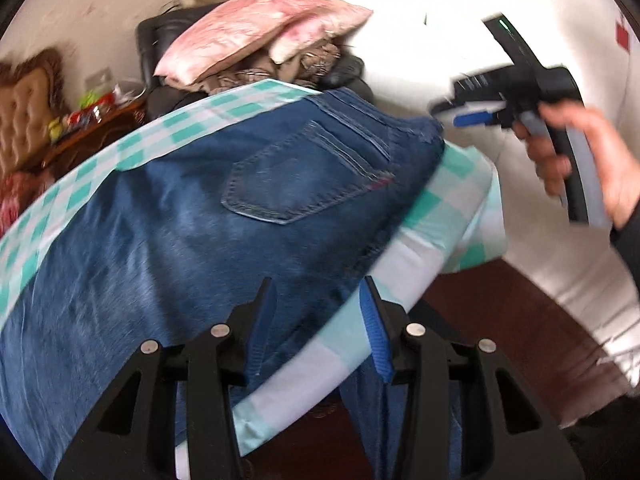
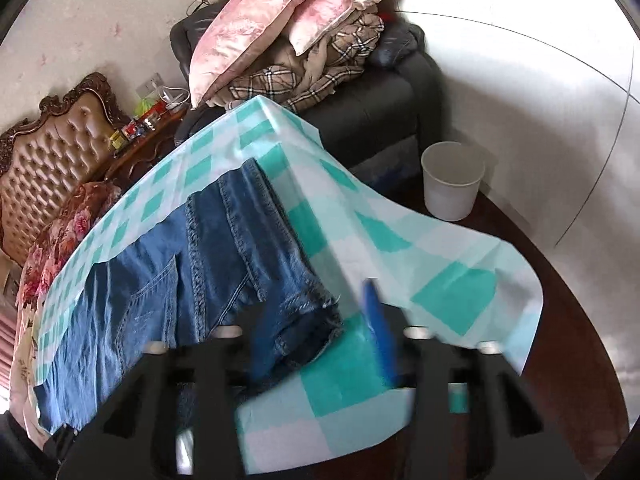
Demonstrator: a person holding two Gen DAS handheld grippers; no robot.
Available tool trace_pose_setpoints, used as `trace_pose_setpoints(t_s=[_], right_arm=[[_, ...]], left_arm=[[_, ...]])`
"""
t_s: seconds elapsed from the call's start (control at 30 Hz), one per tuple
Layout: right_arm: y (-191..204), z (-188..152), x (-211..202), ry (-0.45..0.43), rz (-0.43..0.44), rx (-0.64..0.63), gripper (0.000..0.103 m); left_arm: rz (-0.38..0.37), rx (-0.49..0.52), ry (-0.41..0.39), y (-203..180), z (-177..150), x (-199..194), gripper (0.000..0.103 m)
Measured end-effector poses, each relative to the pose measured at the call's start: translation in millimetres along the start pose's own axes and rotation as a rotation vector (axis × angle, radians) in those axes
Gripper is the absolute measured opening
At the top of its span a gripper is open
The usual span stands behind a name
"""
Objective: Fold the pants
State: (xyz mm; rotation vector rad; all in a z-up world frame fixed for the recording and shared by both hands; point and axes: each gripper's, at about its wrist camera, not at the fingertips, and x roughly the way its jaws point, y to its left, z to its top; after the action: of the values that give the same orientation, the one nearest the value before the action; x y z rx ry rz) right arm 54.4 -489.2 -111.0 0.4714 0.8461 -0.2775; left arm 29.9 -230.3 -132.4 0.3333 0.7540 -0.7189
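Blue denim pants lie spread on a table under a teal-and-white checked cloth, back pocket up. In the right wrist view the pants lie with the waist toward me and a leg hem near the front edge. My left gripper is open and empty, just above the pants at the table's front edge. My right gripper is open and empty, blurred, with the hem between its fingers. It also shows in the left wrist view, held in a hand off the pants' right end.
A dark armchair piled with pink pillows and plaid clothes stands behind the table. A white bucket stands on the dark floor to the right. A tufted headboard and a cluttered side table are at the left.
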Motion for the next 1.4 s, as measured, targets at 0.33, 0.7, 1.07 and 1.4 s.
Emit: trace_pose_setpoints(t_s=[0.33, 0.7, 1.07, 1.4], right_arm=[[17.6, -7.4, -15.1, 0.007, -0.065, -0.085, 0.015], [40.9, -23.3, -33.9, -0.105, -0.244, -0.117, 0.057], [158.8, -77.9, 13.3, -0.022, -0.088, -0.389, 0.079], [159.0, -88.0, 36.9, 0.011, -0.180, -0.395, 0.086]], left_arm=[[0.072, 0.054, -0.012, 2.7, -3.7, -1.7, 0.001], [-0.123, -0.183, -0.036, 42.6, -16.6, -21.3, 0.038], [0.067, -0.556, -0.046, 168.3, -105.4, -64.5, 0.033], [0.351, -0.737, -0.092, 323.6, -204.4, -146.6, 0.041]])
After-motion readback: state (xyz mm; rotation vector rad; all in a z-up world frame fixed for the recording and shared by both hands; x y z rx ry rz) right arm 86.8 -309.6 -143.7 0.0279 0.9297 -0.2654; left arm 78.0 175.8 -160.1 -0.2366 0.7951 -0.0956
